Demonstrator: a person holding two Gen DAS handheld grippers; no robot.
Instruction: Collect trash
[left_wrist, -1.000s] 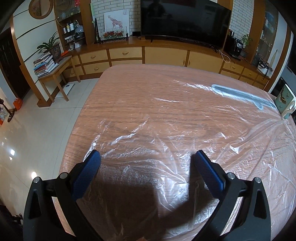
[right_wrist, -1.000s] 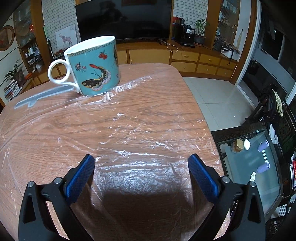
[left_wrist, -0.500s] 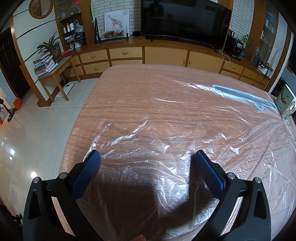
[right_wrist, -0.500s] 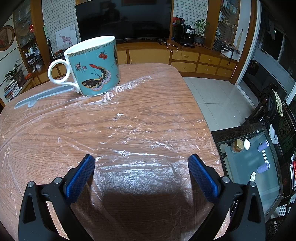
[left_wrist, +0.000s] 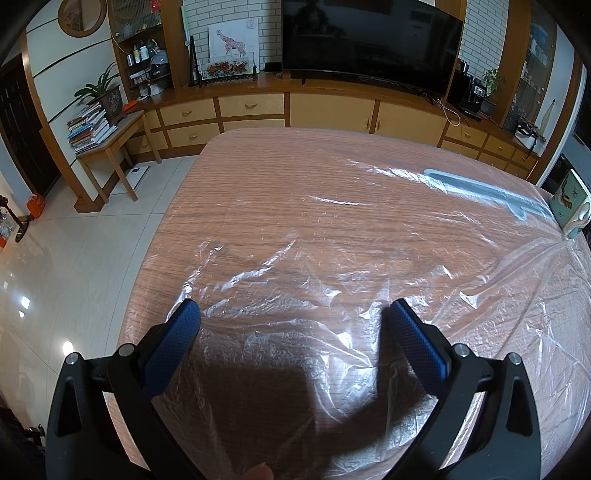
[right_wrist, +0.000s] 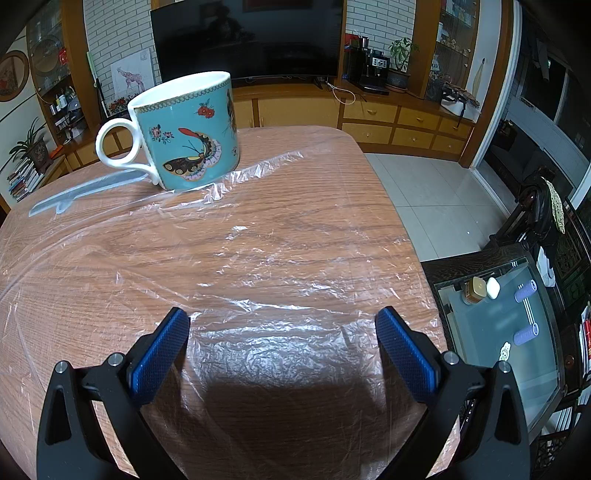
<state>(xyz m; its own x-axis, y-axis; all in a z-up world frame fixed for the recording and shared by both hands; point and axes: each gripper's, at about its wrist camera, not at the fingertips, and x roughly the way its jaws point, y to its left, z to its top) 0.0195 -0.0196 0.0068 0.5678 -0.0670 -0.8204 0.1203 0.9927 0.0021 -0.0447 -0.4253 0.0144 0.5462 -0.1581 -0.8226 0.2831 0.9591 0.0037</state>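
Note:
A thin clear plastic sheet (left_wrist: 332, 266) lies crumpled and spread across the wooden table (left_wrist: 258, 162). My left gripper (left_wrist: 291, 314) hovers open over its near left part, nothing between the blue pads. In the right wrist view the same plastic sheet (right_wrist: 280, 280) covers the table's right end, and my right gripper (right_wrist: 282, 323) stands open just above its wrinkled near edge. A teal butterfly mug (right_wrist: 184, 133) stands on the sheet's far edge, well beyond the right gripper. The teal mug (left_wrist: 570, 203) shows at the far right in the left view.
A flat pale blue strip (left_wrist: 487, 192) lies under the plastic near the mug; the pale blue strip (right_wrist: 85, 188) reaches left of the mug. Beyond the table's right edge stands a dark glass-topped side table (right_wrist: 495, 317) with small items. A long wooden cabinet (left_wrist: 325, 107) lines the far wall.

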